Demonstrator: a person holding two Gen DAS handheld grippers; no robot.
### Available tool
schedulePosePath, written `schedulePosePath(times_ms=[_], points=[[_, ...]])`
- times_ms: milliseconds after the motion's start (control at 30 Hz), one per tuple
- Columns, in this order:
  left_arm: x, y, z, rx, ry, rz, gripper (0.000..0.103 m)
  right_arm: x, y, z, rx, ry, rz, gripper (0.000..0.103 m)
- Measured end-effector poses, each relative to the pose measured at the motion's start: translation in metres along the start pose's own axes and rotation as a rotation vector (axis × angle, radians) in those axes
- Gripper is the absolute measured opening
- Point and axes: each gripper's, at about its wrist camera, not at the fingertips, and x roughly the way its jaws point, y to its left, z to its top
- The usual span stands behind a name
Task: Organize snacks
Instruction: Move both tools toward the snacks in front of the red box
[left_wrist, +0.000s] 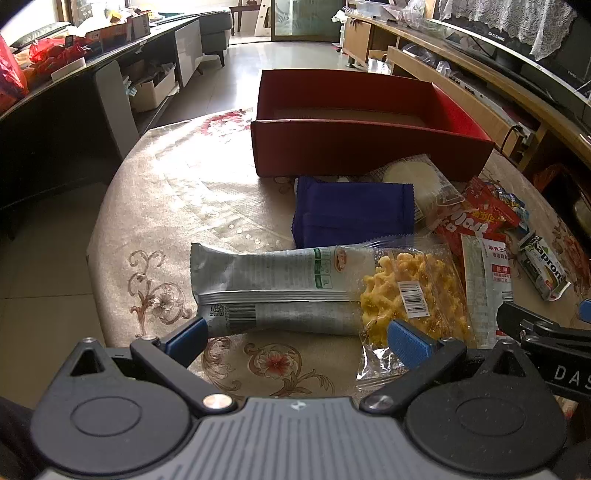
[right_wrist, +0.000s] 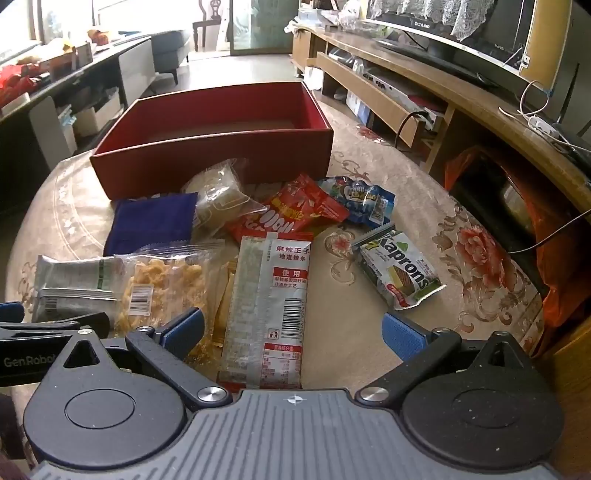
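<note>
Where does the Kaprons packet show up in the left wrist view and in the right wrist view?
Left wrist view: Kaprons packet at the far right edge, right of the red-and-white packets.
Right wrist view: Kaprons packet right of centre, lying alone on the tablecloth.
Shared landmark: the red box behind the snacks.

The tabletop (right_wrist: 424, 192) wears a beige cloth with red flowers. At ten o'clock stands a dark long counter (left_wrist: 74, 88) with red bags (left_wrist: 51, 51) on it. A grey sofa (left_wrist: 216, 27) stands at eleven o'clock on the pale tiled floor (left_wrist: 240, 62). At two o'clock a wooden cabinet (right_wrist: 406, 74) carries a television (right_wrist: 480, 33) under a lace cover (right_wrist: 465, 14).
</note>
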Motion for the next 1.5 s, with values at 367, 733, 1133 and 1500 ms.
schedulePosePath(times_ms=[367, 733, 1133, 1500], points=[[0.000, 0.000, 0.000, 0.001, 0.000, 0.001, 0.103, 0.000, 0.000, 0.000, 0.001, 0.002, 0.002, 0.103], [0.000, 0.001, 0.000, -0.001, 0.003, 0.001, 0.103, 0.002, 0.001, 0.000, 0.003, 0.009, 0.006, 0.103], [0.001, -0.006, 0.001, 0.001, 0.011, 0.004, 0.103, 0.003, -0.004, 0.000, 0.017, 0.018, 0.000, 0.103], [0.007, -0.019, 0.005, 0.022, 0.026, 0.006, 0.103, 0.005, -0.013, -0.001, 0.038, 0.032, -0.009, 0.103]])
